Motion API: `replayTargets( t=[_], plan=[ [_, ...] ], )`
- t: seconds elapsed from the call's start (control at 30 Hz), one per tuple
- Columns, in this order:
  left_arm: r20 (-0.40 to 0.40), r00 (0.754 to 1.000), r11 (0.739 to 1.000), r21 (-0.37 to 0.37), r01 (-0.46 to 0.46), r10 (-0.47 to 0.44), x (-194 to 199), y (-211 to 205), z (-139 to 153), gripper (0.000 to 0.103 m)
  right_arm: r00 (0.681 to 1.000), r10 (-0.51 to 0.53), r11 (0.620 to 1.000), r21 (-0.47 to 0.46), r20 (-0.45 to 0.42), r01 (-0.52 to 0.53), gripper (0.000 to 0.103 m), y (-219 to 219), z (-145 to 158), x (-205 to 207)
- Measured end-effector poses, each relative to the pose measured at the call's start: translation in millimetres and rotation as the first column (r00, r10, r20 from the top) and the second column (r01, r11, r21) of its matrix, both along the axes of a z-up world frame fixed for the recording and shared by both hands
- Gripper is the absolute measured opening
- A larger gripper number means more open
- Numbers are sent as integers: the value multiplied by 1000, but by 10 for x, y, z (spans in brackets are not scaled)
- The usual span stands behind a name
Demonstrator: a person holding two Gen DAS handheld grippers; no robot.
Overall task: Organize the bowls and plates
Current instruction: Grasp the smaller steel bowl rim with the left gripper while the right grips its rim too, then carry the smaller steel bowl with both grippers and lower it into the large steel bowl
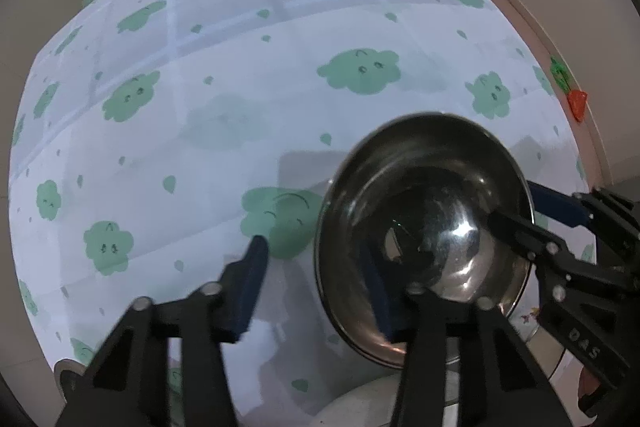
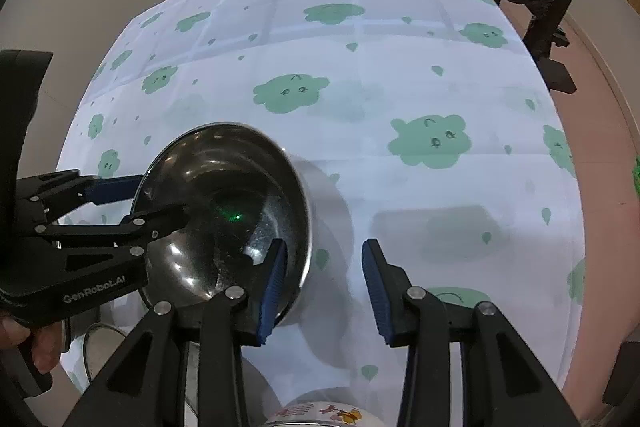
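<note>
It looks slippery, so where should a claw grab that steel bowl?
Pinch the steel bowl by its thin rim, one finger inside and one outside. It's tilted with its mouth facing you, so come from the near edge, where the right claw straddles it.

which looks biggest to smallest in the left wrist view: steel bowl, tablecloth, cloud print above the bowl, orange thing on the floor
1. tablecloth
2. steel bowl
3. cloud print
4. orange thing
The bowl sits nearest the camera, so its edge over the cloud print is unsure as true size.
</note>
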State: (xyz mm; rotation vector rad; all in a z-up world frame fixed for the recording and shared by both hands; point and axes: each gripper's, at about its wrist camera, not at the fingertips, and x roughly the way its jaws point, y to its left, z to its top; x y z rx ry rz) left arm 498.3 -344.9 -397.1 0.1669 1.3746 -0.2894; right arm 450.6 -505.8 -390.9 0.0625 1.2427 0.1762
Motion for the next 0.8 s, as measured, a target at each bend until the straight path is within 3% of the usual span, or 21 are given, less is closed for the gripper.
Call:
replayTargets(
  t=[0.1,0.13,0.17,0.8],
  plan=[
    [-10,1000,1000,-12,22,-22,-23,-19,-18,16,1000,10,1000,6,-10,-10,22,31,-34,7],
    [-8,999,999,-16,31,-31,-35,-27,-10,14,1000,15,1000,6,-10,-14,20,47,-35,7],
    [-2,999,999,-23,38,-38,-48,-33,5,13,1000,21,1000,6,-11,-21,14,65,-33,8],
    [64,996,997,-27,67,-65,-159,2,327,9,999,33,998,-45,24,-32,9,142,218,-85]
  ],
)
